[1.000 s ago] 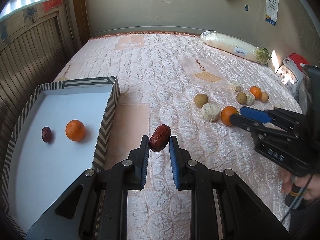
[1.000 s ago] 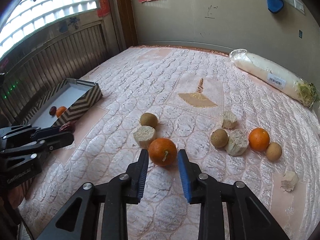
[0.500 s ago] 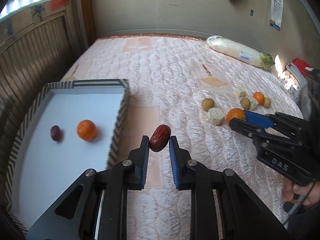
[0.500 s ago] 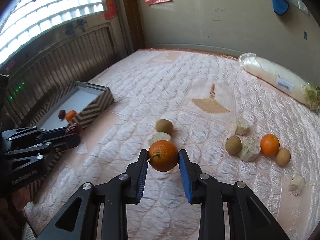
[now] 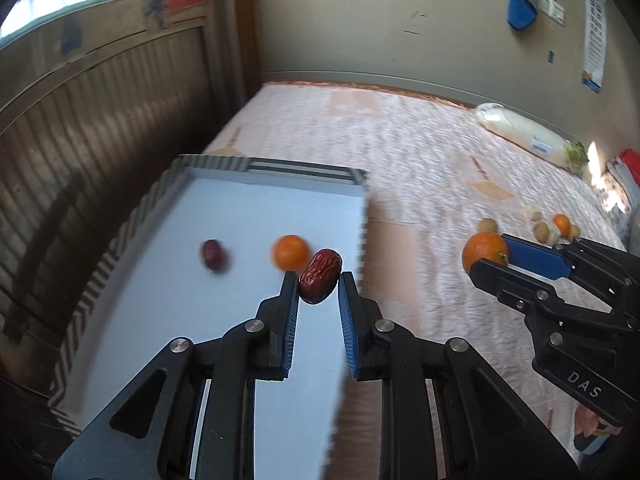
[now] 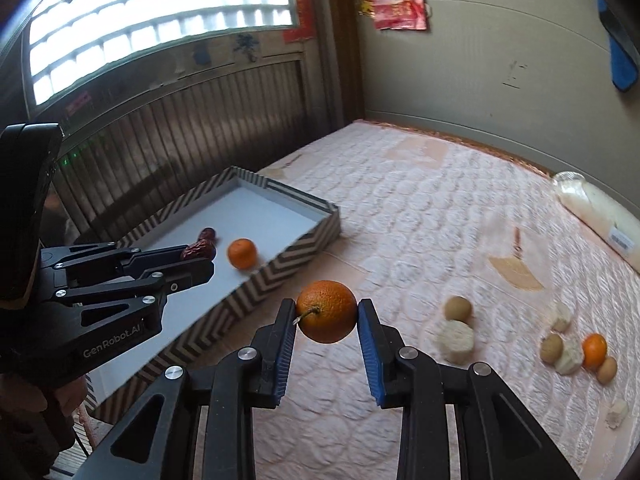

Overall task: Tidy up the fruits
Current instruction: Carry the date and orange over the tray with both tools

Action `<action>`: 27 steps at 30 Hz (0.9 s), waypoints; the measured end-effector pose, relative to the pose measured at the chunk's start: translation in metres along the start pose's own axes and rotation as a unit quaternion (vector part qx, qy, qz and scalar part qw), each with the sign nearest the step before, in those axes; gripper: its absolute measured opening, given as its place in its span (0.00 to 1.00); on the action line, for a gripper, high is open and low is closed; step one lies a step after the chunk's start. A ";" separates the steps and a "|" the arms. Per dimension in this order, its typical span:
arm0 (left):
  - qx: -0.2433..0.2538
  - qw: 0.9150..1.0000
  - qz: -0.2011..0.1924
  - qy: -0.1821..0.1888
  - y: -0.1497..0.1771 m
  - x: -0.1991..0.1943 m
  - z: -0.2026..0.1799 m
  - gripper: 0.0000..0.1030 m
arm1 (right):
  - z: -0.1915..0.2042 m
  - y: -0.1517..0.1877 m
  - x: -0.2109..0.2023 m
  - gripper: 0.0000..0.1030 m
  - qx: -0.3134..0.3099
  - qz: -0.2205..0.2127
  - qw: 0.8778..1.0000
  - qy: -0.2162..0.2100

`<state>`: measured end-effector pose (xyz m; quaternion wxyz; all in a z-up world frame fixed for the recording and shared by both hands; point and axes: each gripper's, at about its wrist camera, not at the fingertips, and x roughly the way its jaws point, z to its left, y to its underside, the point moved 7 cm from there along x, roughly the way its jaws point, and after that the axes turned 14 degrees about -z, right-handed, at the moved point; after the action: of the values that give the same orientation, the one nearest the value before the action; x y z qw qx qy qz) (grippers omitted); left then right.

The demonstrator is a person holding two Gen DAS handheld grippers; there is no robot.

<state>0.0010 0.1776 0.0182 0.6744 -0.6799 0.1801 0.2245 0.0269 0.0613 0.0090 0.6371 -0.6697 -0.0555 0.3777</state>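
I read the left gripper clenched on a red date, held above the striped tray. Right gripper grasps an orange over the bed, beside the tray. Inside the tray lie one date and one orange, apart.

wrinkled glossy date, quilted cloth bedspread

Three oranges show: one in the tray, one held, one on the bed at four o'clock. Two red dates: one in the tray, one held. Four round brown fruits lie on the bed, and about five pale chunks. Two hand-held grippers.
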 end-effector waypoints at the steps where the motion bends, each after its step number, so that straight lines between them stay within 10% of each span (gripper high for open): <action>1: -0.002 1.000 -0.001 -0.006 0.000 -0.001 0.006 0.19 | 0.006 -0.002 0.003 0.29 -0.004 0.000 1.000 -0.004; 27: -0.055 0.994 0.044 -0.089 0.028 0.023 0.091 0.19 | 0.109 0.003 0.073 0.29 -0.070 0.052 0.992 -0.088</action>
<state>-0.0008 0.2692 -0.0169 0.6388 -0.6848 0.1366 0.3231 0.0140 0.1896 -0.0150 0.5610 -0.6784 -0.1033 0.4630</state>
